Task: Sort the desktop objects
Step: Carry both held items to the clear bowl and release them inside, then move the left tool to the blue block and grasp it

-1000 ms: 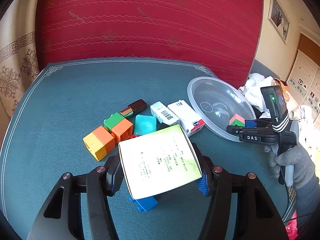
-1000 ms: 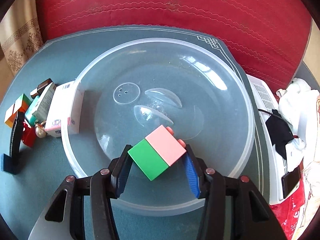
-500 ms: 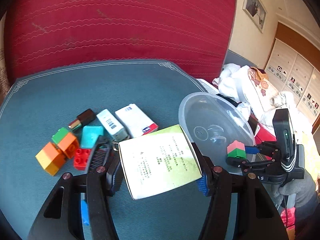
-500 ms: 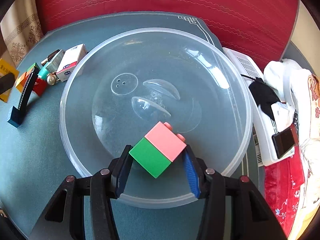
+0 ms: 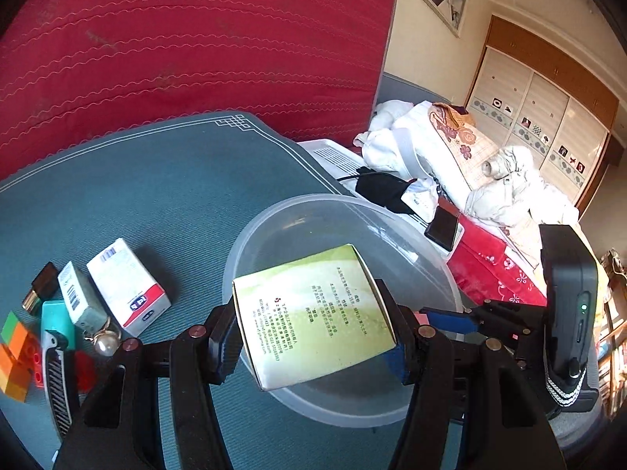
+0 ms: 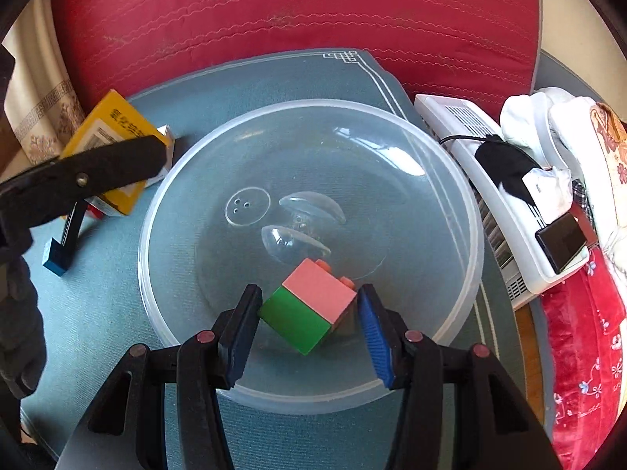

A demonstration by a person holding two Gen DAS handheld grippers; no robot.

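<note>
The right gripper [image 6: 309, 327] has spread its jaws, freeing the glossy pink-and-green block [image 6: 307, 307] between them inside the clear round plastic bowl [image 6: 462, 196]. The left gripper [image 5: 313, 331] has swung over the bowl's rim, jaws clamped on a flat, matte green box [image 5: 313, 313].

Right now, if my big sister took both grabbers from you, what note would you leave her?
Left gripper: shut on the green-and-white box, held over the clear bowl.
Right gripper: jaws have just opened; the pink-and-green block looks to sit loose in the bowl between the fingers.
Left on the teal mat: red-and-white box, small barcode box, teal case, pearl ring, orange-and-green blocks, dark lipstick.
Done: block in bowl.
Next: drop the box, then fetch the rest.
</note>
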